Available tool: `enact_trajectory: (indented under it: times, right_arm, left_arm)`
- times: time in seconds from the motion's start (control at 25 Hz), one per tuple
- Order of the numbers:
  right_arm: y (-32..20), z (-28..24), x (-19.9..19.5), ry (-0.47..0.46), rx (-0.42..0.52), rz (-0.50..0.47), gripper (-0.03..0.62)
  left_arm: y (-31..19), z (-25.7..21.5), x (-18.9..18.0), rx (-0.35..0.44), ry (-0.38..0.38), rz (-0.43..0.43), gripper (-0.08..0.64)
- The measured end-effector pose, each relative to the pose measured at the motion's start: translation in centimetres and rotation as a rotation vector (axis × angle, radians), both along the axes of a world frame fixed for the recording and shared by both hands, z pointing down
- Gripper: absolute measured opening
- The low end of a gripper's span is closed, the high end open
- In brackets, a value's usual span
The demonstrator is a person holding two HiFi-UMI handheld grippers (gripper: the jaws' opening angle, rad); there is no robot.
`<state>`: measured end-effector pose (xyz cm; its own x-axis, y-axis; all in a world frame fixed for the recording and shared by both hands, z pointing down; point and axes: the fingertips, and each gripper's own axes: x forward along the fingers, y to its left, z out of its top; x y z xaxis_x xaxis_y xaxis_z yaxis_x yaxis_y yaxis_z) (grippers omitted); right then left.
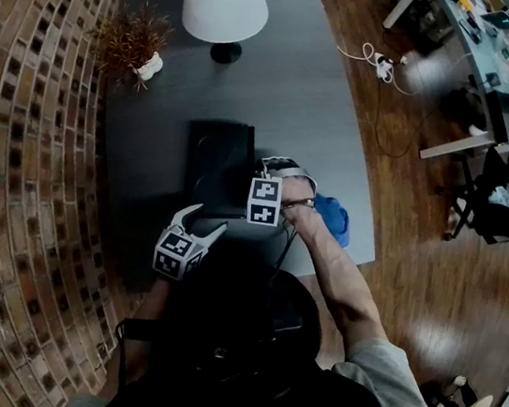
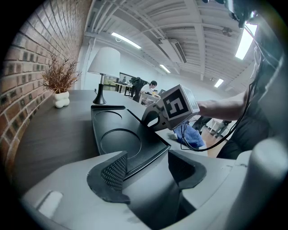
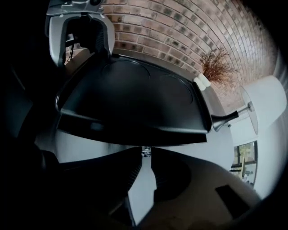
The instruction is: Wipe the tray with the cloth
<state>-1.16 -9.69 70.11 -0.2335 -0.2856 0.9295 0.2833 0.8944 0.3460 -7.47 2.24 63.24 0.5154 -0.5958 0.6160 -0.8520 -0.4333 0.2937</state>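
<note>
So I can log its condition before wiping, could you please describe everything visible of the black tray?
The tray is black, rectangular and matte, plastic-looking, with a raised rim and two round recesses. It is empty and sits on the dark table. The right gripper is shut with its tips at the right-hand rim; a pinch cannot be confirmed. The open left gripper faces its near corner without touching. The blue cloth lies apart.

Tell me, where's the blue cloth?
In the head view the blue cloth lies on the grey table, just right of the black tray, near the table's right edge.
</note>
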Motion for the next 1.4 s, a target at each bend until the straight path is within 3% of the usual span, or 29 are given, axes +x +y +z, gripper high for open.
enact_trajectory:
  times: [0.32,0.56,0.76,0.88,0.96,1.0,1.04,1.08,1.12,1.16,1.24,1.32,1.36,1.4]
  right_arm:
    - [-2.7,0.4,9.1,0.100,0.052,0.048,0.067]
    - [-3.2,0.4,10.1,0.072,0.085,0.080,0.086]
    - [-4.2,-3.1,12.9,-0.005,0.145,0.298,0.107]
    - [-4.9,-7.8,16.0,-0.175,0.143,0.501,0.107]
    - [-4.7,-10.0,18.2,-0.299,0.077,0.634,0.124]
    - [-4.2,-10.4,19.2,-0.344,0.016,0.685,0.210]
    - [-3.2,-10.2,20.1,-0.373,-0.059,0.725,0.258]
    - [-1.9,-9.5,20.9,-0.380,-0.138,0.757,0.266]
    - [-0.3,-8.5,21.7,-0.360,-0.210,0.780,0.372]
    - [1.4,-7.2,22.6,-0.320,-0.259,0.791,0.405]
    - [4.1,-4.5,24.0,-0.228,-0.296,0.788,0.406]
    - [5.7,-2.0,24.0,-0.197,-0.337,0.785,0.405]
    - [6.2,-1.0,23.8,-0.204,-0.368,0.794,0.389]
    - [6.6,-0.2,23.7,-0.212,-0.394,0.809,0.318]
  left_arm:
    - [-0.1,0.0,-0.2,0.003,0.000,-0.002,0.282]
    - [-0.2,-0.1,-0.1,0.005,0.004,-0.006,0.279]
    - [-0.1,-0.3,0.3,-0.001,0.006,0.001,0.279]
    - [-0.1,0.0,0.2,0.004,-0.006,-0.002,0.279]
    - [-0.2,0.1,0.0,0.005,-0.012,-0.002,0.279]
    - [-0.2,0.1,0.0,0.005,-0.014,0.003,0.279]
    - [-0.1,0.0,0.2,0.004,-0.016,0.010,0.279]
    - [0.0,-0.1,0.4,0.003,-0.019,0.017,0.279]
    - [0.1,-0.2,0.6,0.002,-0.023,0.023,0.279]
    - [0.2,-0.3,0.7,0.001,-0.026,0.027,0.279]
    - [0.3,-0.3,0.7,-0.001,-0.028,0.026,0.279]
    - [-0.1,-0.3,0.8,0.005,-0.026,0.022,0.279]
    - [-0.2,-0.3,0.9,0.008,-0.025,0.021,0.279]
    - [-0.2,-0.3,0.9,0.010,-0.023,0.022,0.279]
